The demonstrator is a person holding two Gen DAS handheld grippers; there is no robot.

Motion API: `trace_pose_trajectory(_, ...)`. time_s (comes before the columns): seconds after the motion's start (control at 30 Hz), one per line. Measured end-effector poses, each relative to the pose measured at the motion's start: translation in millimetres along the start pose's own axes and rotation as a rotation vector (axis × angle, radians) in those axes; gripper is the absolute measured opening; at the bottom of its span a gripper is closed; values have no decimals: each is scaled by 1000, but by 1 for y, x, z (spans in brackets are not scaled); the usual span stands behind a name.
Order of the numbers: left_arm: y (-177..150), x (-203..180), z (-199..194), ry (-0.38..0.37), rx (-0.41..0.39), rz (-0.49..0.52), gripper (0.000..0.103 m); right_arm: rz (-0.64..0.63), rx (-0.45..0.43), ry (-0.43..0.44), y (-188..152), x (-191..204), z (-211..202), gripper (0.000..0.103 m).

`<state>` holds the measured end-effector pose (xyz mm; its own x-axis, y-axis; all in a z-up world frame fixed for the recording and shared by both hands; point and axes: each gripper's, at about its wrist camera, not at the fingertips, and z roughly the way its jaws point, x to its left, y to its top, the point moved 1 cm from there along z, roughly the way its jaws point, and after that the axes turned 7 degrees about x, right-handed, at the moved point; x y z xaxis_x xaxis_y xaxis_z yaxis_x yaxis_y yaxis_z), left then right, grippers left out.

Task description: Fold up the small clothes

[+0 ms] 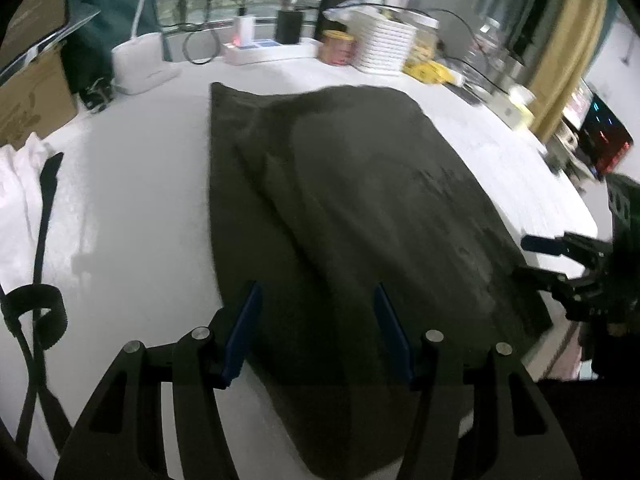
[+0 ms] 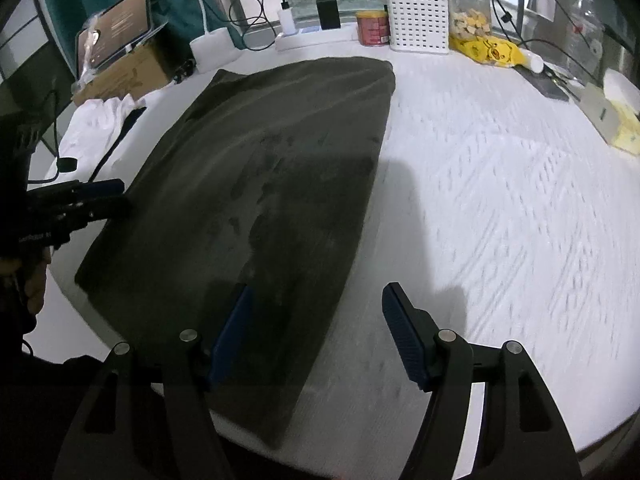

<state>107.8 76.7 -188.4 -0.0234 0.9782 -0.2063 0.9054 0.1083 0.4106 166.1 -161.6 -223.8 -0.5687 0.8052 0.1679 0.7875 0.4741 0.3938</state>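
While the dark garment (image 2: 256,184) lies flat on the white table (image 2: 500,200), folded lengthwise from the near edge toward the far edge, both tools hang above its near end. The left gripper (image 1: 316,332) stands part open, holding nothing. The right gripper (image 2: 316,336) stands wide open over the garment's right border, pads clear of the cloth.
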Motion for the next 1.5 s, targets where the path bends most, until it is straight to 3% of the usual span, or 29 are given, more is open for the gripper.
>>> trace_pose_trajectory(0.37, 46, 35, 25, 38, -5, -72, 58, 20, -10, -9, 52, -30, 20, 71)
trace_pose_trajectory(0.47, 61, 47, 33, 15, -16, -107, 59, 29, -24, -19, 67, -39, 23, 71)
trace_pose_trajectory(0.53, 70, 53, 37, 11, -26, -121, 76, 34, -36, -28, 77, -45, 24, 71)
trace_pose_trajectory(0.8, 100, 72, 60, 28, -31, -114, 77, 61, -62, -45, 113, -70, 38, 71)
trace_pose_trajectory(1.07, 116, 61, 75, 24, -54, -57, 77, 72, -78, -35, 139, -81, 54, 71)
trace_pose_trajectory(1.2, 121, 47, 82, -36, -55, -19, 78, 73, -84, -13, 151, -84, 67, 71)
trace_pose_trajectory(1.3, 123, 38, 86, -49, -62, -9, 85, 50, -104, 12, 160, -80, 73, 71)
trace_pose_trajectory(1.5, 125, 21, 91, -92, -58, 18, 85, 7, -111, 56, 172, -67, 84, 71)
